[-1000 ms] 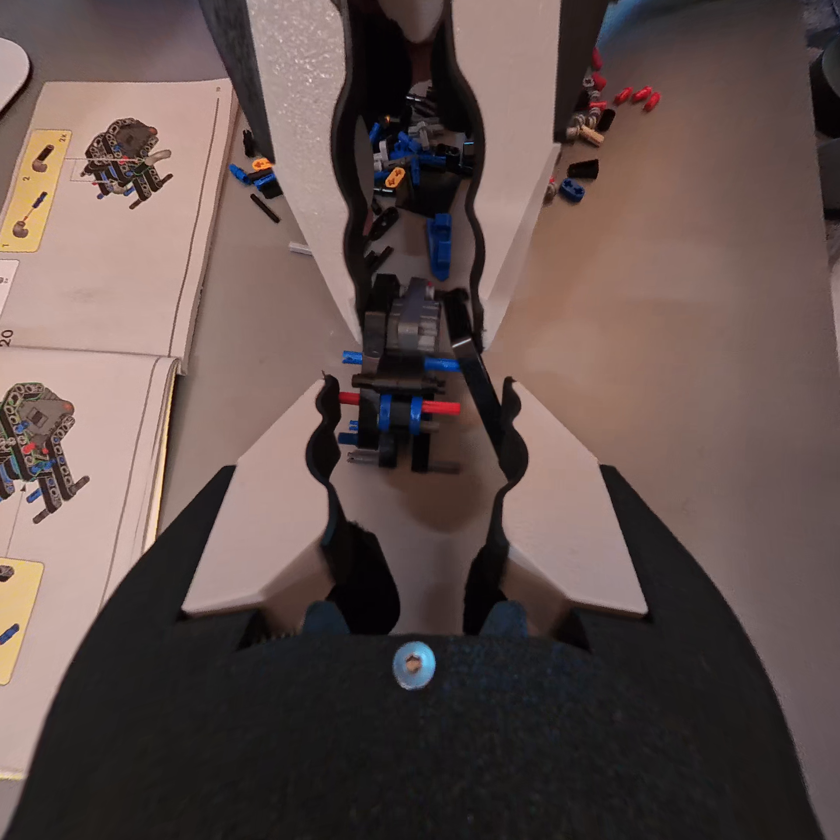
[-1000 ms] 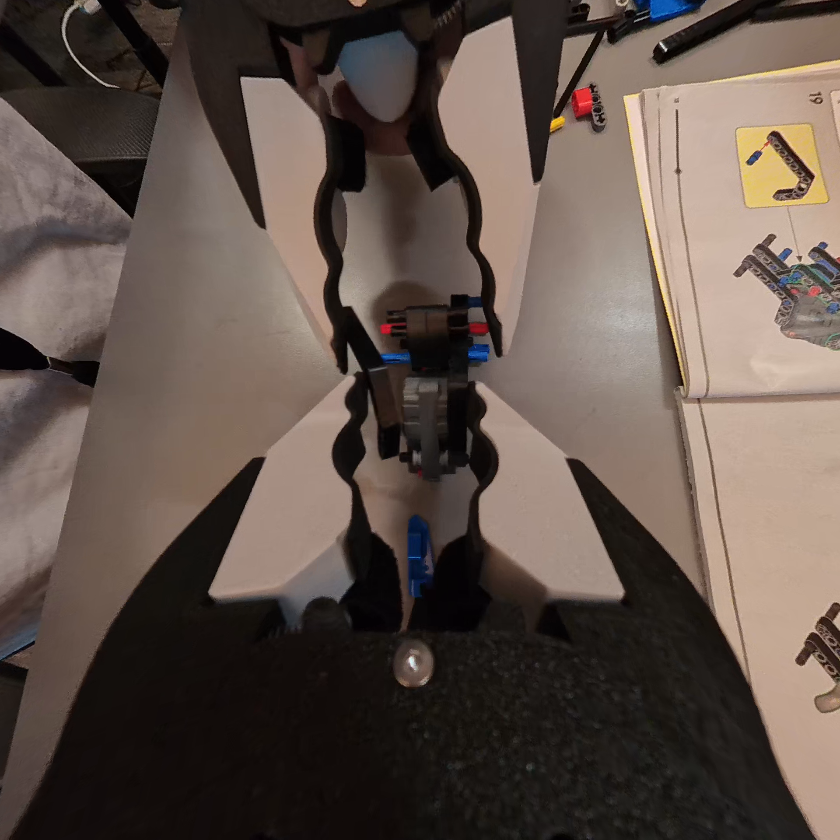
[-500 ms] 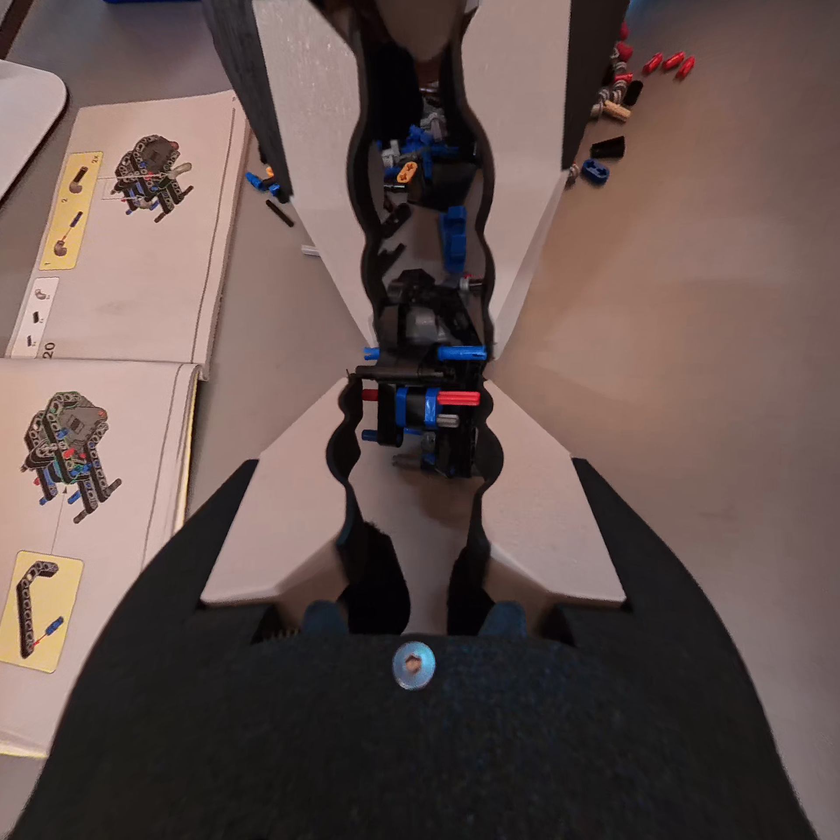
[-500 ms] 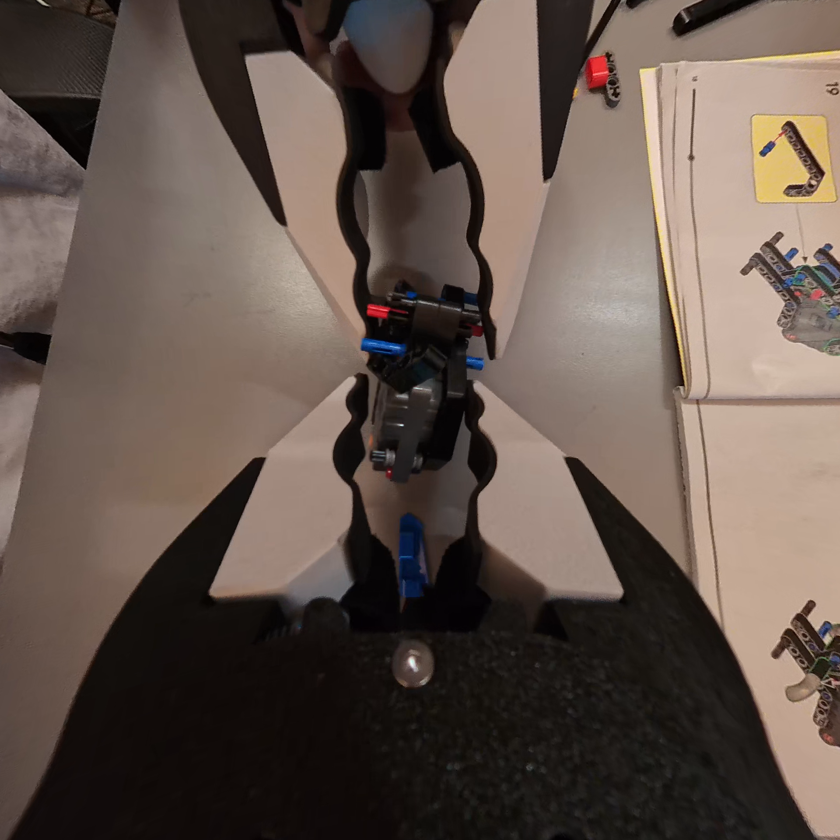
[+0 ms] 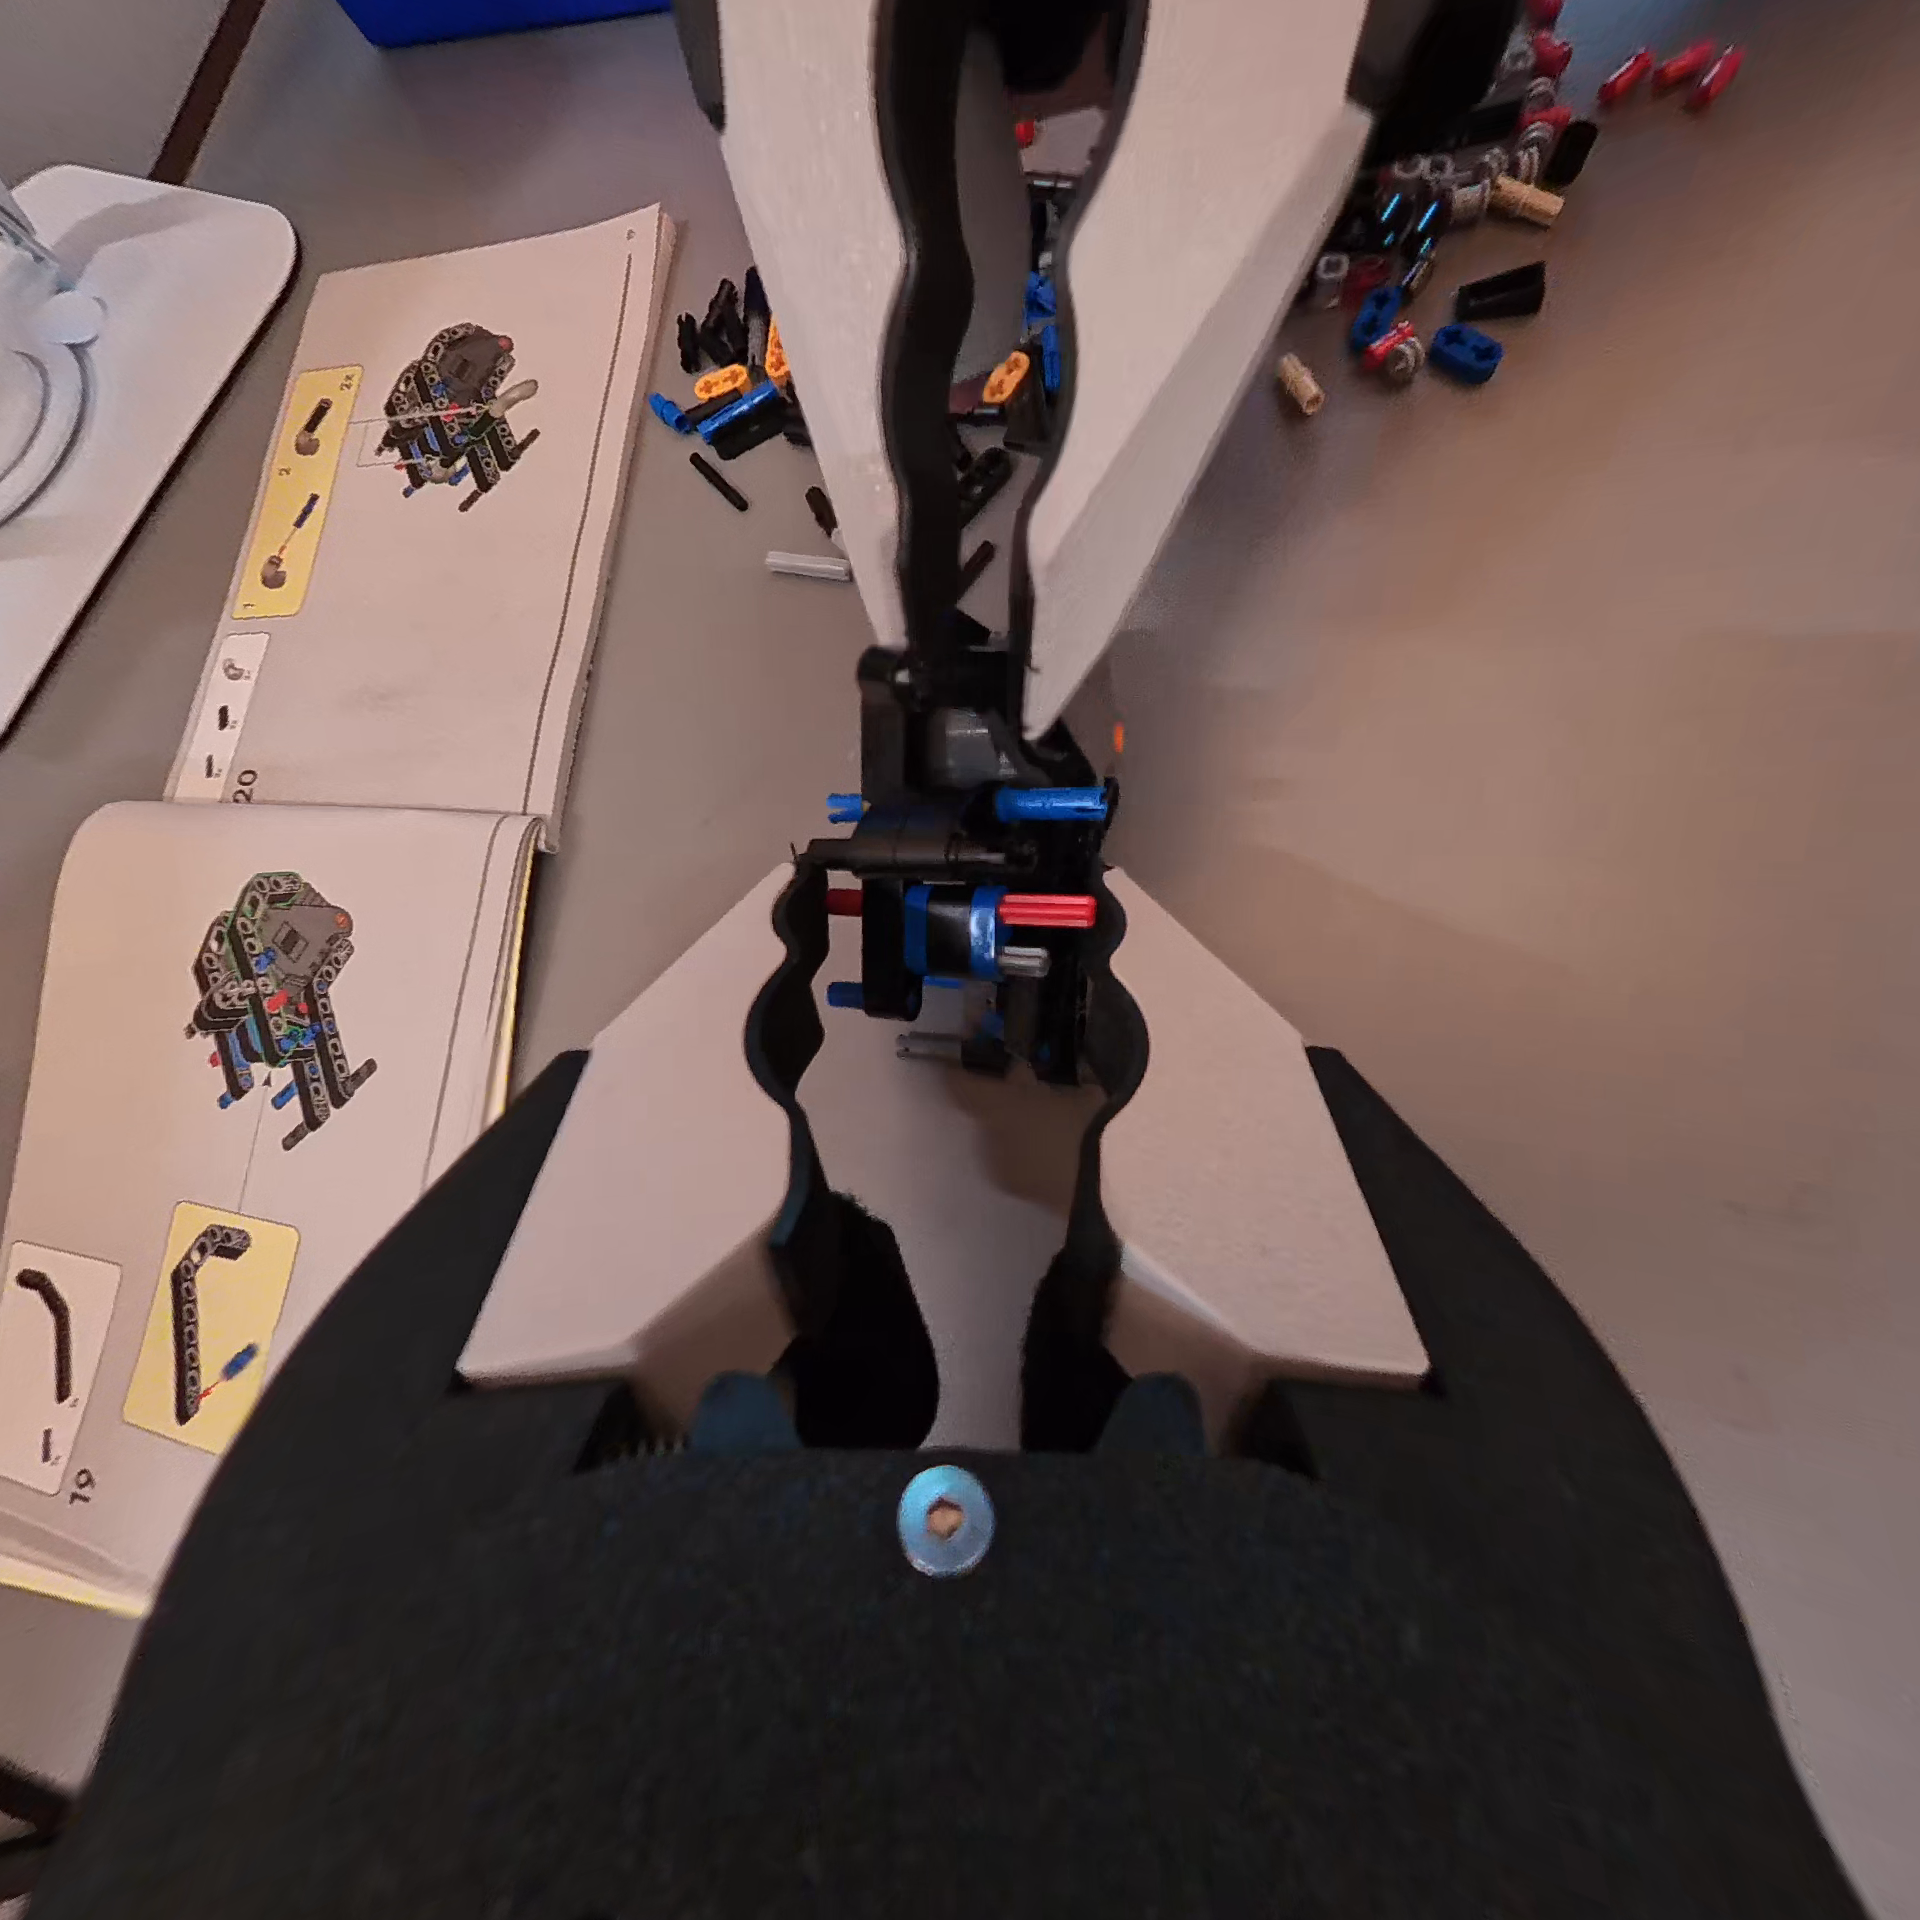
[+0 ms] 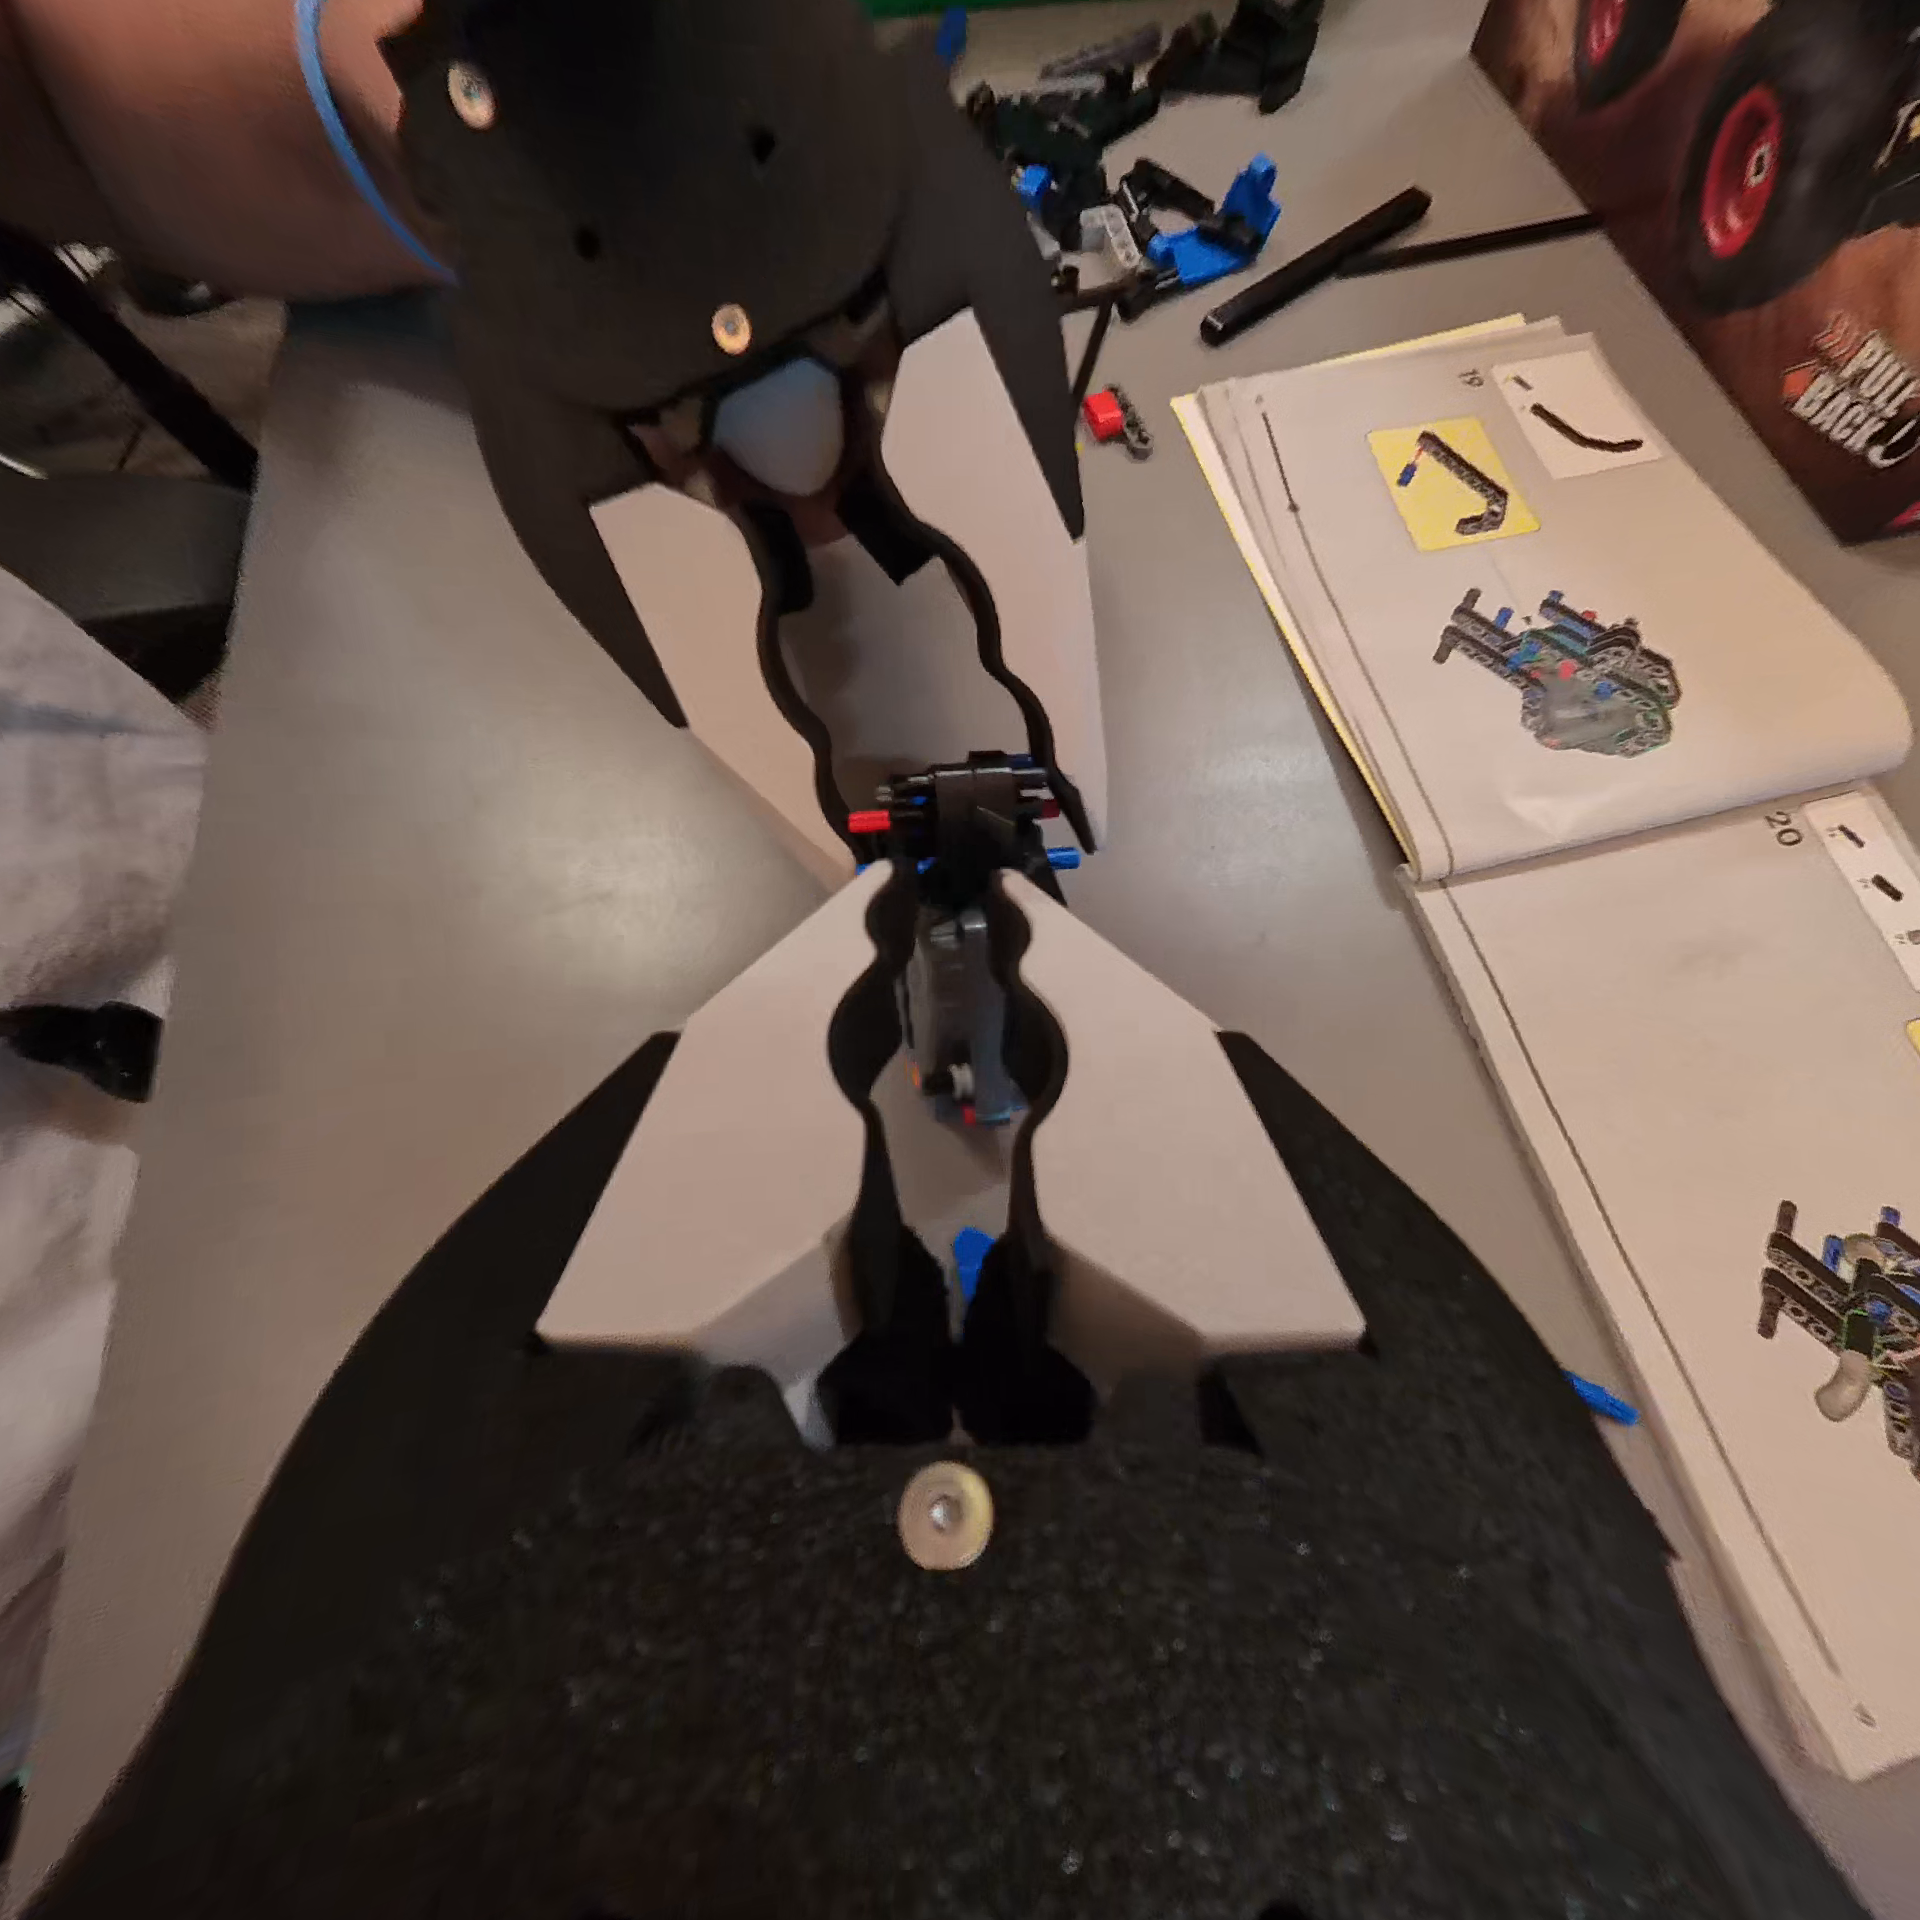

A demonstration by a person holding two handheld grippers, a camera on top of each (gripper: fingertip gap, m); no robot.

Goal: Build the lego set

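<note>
Left gripper (image 5: 951, 966) fingers clamp lego assembly (image 5: 961, 925); right gripper (image 5: 961, 665) grips far end; instruction booklet (image 5: 416, 582) left.

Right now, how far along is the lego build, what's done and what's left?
Done: a small black, grey and blue sub-assembly with a red axle exists. In hand: the left tongs and right tongs both grip it from opposite ends above the table. Left: plenty. Loose parts lie scattered, and the open instruction booklet pictures a larger model.
</note>
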